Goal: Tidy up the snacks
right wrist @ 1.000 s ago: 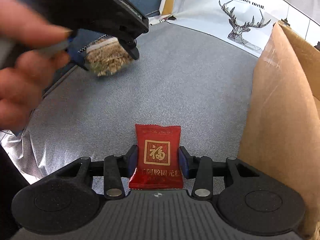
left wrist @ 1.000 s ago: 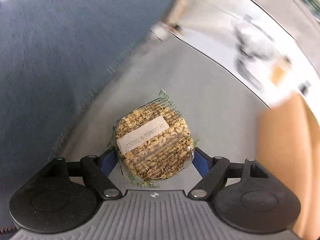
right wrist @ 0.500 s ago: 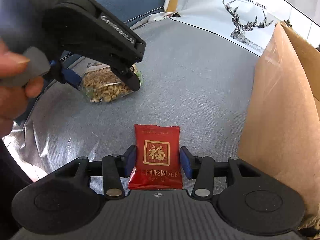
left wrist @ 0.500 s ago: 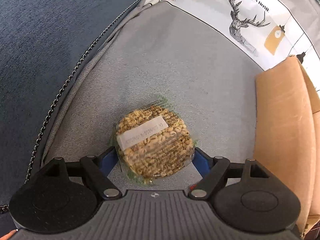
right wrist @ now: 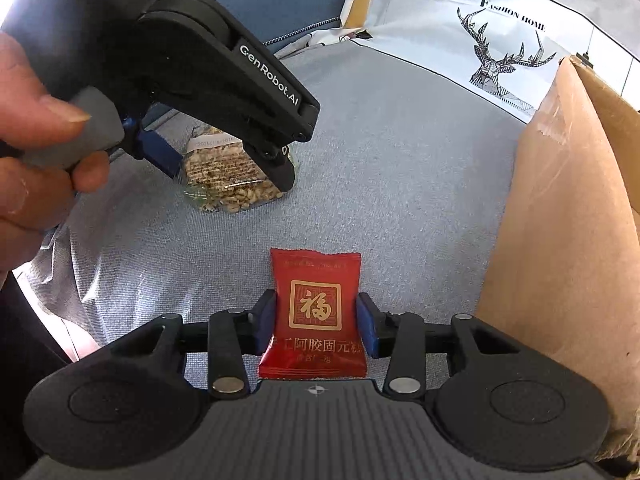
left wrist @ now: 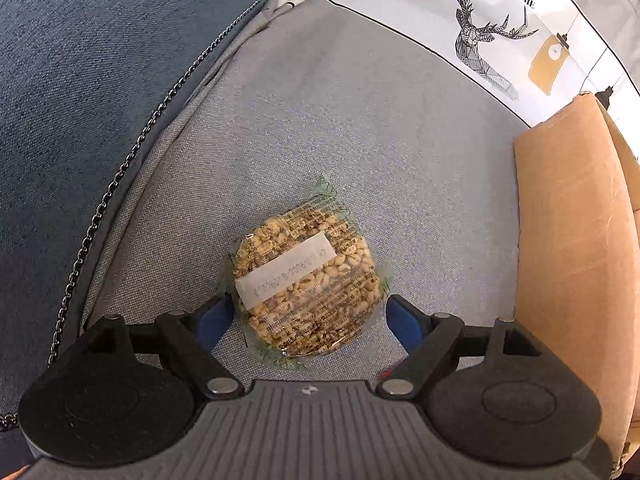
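Note:
A round puffed-grain cake [left wrist: 308, 284] in a clear wrapper lies flat on the grey cloth [left wrist: 320, 140]. My left gripper [left wrist: 308, 314] straddles it, jaws opening, with a gap between each blue pad and the wrapper. The right wrist view shows the same left gripper [right wrist: 226, 170], held by a hand [right wrist: 36, 152], over the cake [right wrist: 228, 190]. My right gripper [right wrist: 316, 320] is closing on a red snack packet [right wrist: 316, 312] with gold characters. Both blue pads touch the packet's sides, and it rests on the cloth.
A brown cardboard box [right wrist: 560, 240] stands right beside the right gripper, and its wall [left wrist: 572, 260] rises to the right of the cake. A blue cushion [left wrist: 80, 80] with a metal chain [left wrist: 120, 176] borders the cloth on the left. White deer-print fabric [left wrist: 480, 40] lies behind.
The left gripper came down with the grain cake onto the cloth and its pads spread off the wrapper. The right jaws eased apart, then closed back onto the red packet.

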Available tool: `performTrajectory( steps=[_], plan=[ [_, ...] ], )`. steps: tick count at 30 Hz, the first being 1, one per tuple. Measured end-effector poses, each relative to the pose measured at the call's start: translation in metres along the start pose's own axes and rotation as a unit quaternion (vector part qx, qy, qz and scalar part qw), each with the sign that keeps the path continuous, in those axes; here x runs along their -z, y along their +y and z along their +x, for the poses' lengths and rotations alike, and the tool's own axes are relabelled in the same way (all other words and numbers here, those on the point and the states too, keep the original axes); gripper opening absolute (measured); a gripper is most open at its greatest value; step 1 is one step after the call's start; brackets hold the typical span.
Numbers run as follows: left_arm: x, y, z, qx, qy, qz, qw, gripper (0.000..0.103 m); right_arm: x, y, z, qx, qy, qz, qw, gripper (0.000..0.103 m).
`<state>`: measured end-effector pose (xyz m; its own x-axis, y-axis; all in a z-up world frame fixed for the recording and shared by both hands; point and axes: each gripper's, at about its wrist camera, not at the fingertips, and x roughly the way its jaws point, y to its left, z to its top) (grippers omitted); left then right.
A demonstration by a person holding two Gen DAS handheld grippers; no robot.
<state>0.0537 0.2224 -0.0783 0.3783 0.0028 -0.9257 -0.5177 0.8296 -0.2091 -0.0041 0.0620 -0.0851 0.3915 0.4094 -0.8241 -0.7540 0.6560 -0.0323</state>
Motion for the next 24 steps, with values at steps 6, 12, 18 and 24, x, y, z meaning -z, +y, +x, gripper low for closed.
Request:
performTrajectory(
  steps=[6,12,18,24],
  plan=[
    [0.0019,0.0008,-0.0017,0.000,0.000,0.001,1.0000,0.087,0.0018,0.0019,-0.0018,0.001,0.000,-0.002,1.000,0.044],
    [0.0015,0.0012,-0.0012,0.000,0.000,0.001,1.0000,0.087,0.0009,0.0022,-0.0016,0.001,0.000,-0.002,1.000,0.044],
    [0.0015,0.0013,-0.0006,0.000,-0.001,0.001,1.0000,0.087,0.0013,0.0023,-0.0015,0.001,0.000,-0.003,1.000,0.044],
    [0.0017,0.0005,0.0003,-0.002,-0.001,0.004,1.0000,0.087,0.0013,0.0024,-0.0014,0.002,0.000,-0.003,1.000,0.044]
  ],
)
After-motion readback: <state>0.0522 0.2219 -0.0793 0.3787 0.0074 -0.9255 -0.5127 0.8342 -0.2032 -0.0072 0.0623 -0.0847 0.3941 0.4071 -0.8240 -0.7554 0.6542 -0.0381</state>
